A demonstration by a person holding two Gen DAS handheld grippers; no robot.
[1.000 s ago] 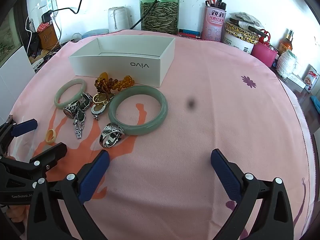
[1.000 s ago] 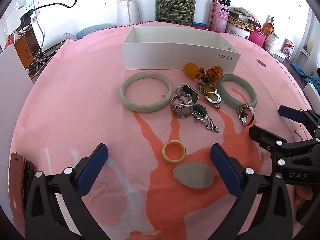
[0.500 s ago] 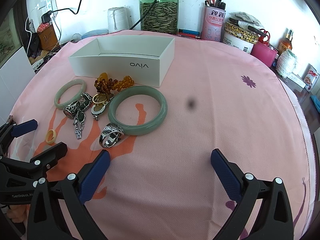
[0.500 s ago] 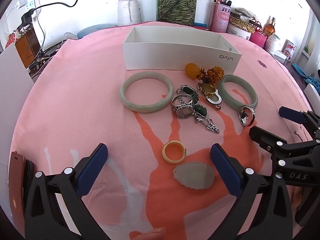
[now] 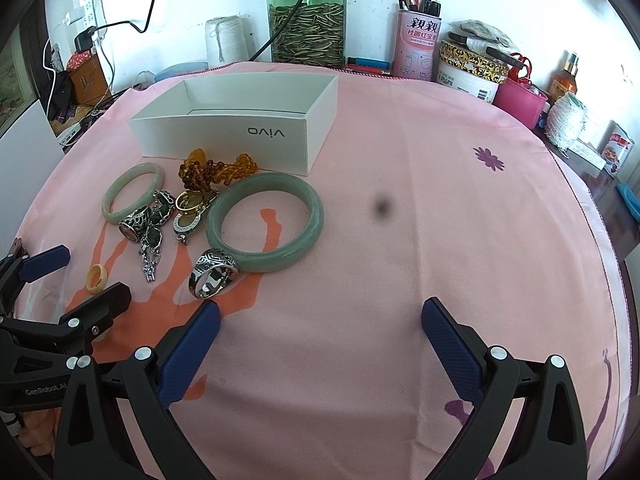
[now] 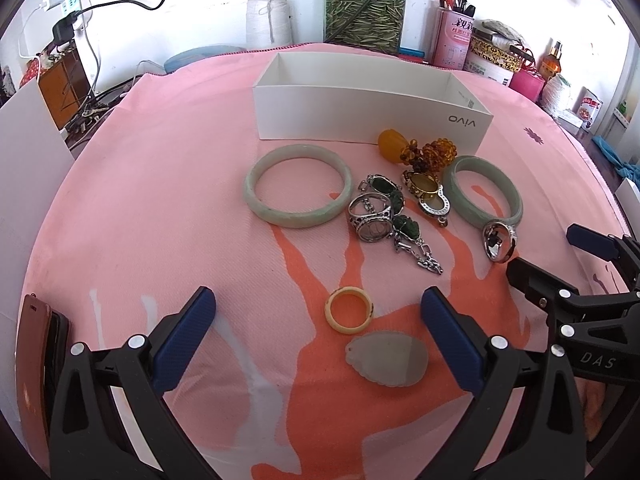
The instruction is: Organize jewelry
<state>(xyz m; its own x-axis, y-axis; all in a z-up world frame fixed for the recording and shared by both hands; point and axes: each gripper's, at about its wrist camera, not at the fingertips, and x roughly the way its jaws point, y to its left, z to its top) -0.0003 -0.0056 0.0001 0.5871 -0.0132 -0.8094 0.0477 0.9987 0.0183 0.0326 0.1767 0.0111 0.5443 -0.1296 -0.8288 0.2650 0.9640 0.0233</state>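
My right gripper (image 6: pixel 318 304) hangs low over the pink cloth (image 6: pixel 140 208) with its 2 blue pads spread wide and nothing between them. Nearest to it lie a pale jade pendant (image 6: pixel 387 358) and, just beyond and touching it, a yellow ring (image 6: pixel 349 309). My left gripper (image 5: pixel 320 316) is likewise released and empty, its left pad (image 5: pixel 188 354) just short of a carved silver ring (image 5: pixel 213 273). That ring rests against the near edge of the big green bangle (image 5: pixel 265 222).

Farther out, in the right wrist view, a silver chain with green stones (image 6: pixel 404 228) runs between a second silver ring (image 6: pixel 370 218) and a gold-framed pendant (image 6: pixel 428 192). To their left lies the paler bangle (image 6: pixel 298 190), apart from the other bangle. A clump of amber beads (image 6: pixel 428 152) sits just in front of the white vivo box (image 6: pixel 372 114), which stands open with nothing visible inside.

Behind the cloth, along the wall, I see a green glass jar (image 5: pixel 307 20) of seeds, a spool of white thread (image 5: pixel 224 42) and a pink canister (image 5: pixel 418 46).
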